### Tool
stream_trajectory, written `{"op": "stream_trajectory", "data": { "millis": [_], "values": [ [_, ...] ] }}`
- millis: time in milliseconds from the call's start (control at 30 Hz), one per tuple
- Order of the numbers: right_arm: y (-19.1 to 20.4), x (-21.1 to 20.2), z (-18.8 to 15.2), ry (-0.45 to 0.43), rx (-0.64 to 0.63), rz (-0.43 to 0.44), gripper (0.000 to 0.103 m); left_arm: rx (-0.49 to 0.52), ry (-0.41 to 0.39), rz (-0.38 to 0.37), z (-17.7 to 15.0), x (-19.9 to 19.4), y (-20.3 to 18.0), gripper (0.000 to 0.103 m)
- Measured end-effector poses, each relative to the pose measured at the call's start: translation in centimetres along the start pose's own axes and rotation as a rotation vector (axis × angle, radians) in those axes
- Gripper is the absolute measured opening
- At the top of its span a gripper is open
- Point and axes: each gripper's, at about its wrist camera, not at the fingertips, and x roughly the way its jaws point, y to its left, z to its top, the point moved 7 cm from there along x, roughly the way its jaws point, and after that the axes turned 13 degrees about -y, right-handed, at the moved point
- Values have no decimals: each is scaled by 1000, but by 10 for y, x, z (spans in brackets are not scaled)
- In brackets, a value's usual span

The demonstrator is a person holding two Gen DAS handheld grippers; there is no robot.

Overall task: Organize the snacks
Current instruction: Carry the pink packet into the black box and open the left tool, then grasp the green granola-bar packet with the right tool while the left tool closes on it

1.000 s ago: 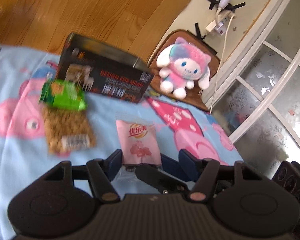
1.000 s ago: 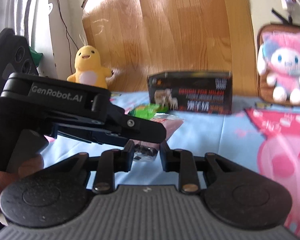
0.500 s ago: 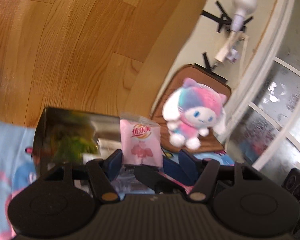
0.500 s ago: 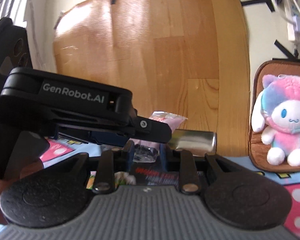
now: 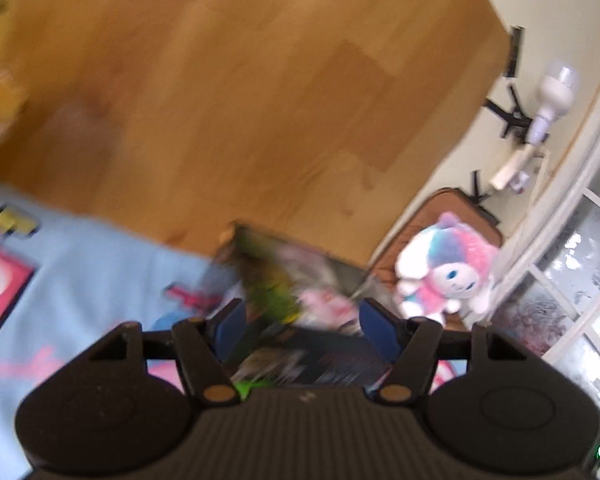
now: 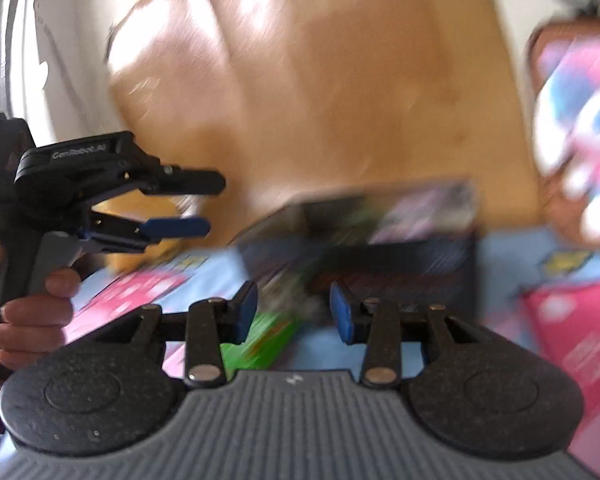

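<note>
Both views are blurred by motion. A black snack box (image 5: 332, 372) (image 6: 400, 256) stands on the bed with a pink packet (image 5: 328, 306) (image 6: 416, 204) and a green packet (image 5: 272, 292) inside it. My left gripper (image 5: 302, 328) (image 6: 212, 205) hovers near the box. Its jaws are opening, and the right wrist view shows nothing between them. My right gripper (image 6: 294, 312) is in front of the box, its jaws opening. Another green packet (image 6: 260, 344) lies on the sheet just below them. The pads press on nothing that I can make out.
A blue cartoon bedsheet (image 5: 80, 260) covers the bed and a wooden headboard (image 5: 220, 100) rises behind the box. A pink and white plush toy (image 5: 448, 276) (image 6: 580, 120) sits at the right, with a window (image 5: 580, 280) beyond it. A person's hand (image 6: 32, 312) holds the left gripper's handle.
The pink packet has left the left jaws and now lies in the box. The right jaws have spread wider. In the right wrist view the left gripper has drawn back to the left.
</note>
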Motion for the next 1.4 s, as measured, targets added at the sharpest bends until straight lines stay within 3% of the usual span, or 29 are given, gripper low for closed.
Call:
{"op": "stream_trajectory", "data": {
  "millis": [167,233,300,467,700,867,1000,1033,1067,1267,1400],
  "values": [
    [-2,33,-18,101,106,-20,44,-90,95,101,-37,6,36,69],
    [-5,44,-29,154,150,-25,43,-101,150,131,-56,18,44,63],
    [0,41,-31,162,161,-2,34,-68,144,118,-62,19,36,49],
    [6,-1,-35,155,134,-20,32,-49,180,80,-80,4,15,49],
    [8,-80,-59,150,171,10,32,-1,208,-4,-125,-45,-27,49],
    [10,-110,-71,130,194,10,32,12,208,-46,-140,-69,-48,49],
    [9,-113,-69,119,209,6,43,14,238,-39,-144,-65,-57,49],
    [11,-114,-69,112,204,15,54,11,248,-41,-147,-65,-58,49],
    [14,-114,-69,103,173,15,59,17,249,-39,-149,-65,-60,49],
    [30,-117,-79,109,-60,-19,59,56,251,-17,-153,-68,-66,49],
    [24,-117,-80,99,-57,-32,53,98,249,-4,-156,-70,-72,49]
  ]
}}
